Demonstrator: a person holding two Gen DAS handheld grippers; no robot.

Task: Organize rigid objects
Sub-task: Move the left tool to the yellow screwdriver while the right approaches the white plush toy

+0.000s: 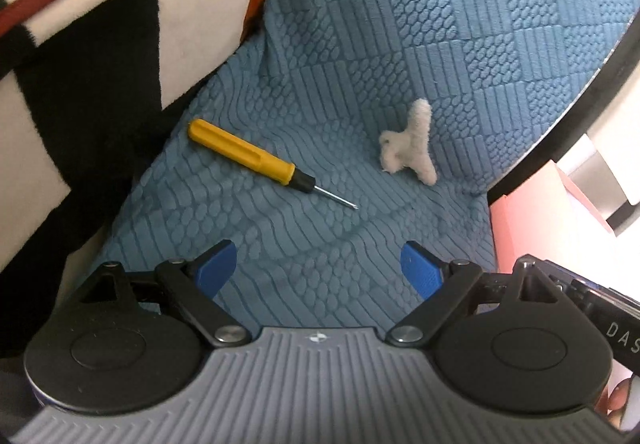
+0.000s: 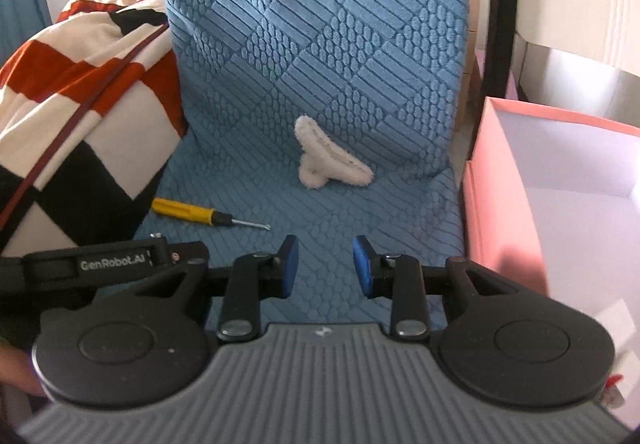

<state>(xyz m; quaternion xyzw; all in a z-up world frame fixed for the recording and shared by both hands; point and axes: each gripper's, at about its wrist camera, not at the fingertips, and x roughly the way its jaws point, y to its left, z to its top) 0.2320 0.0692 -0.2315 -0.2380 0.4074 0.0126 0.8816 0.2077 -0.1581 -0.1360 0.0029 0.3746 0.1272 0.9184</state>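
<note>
While both grippers hang empty, left gripper spread wide and right gripper narrowly parted, I judge the yellow plastic-handled screwdriver left of centre light, stiff and slippery. I'd clamp its ribbed handle, not the thin shaft; the fluffy white claw clip looks rigid under fuzz.

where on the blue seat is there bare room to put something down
Free: the blue seat cover between the screwdriver and the pink box, in front of the fluffy white clip. The pink box's white inside looks bare too. Crowded: the left edge, where the checked blanket meets the screwdriver.
</note>
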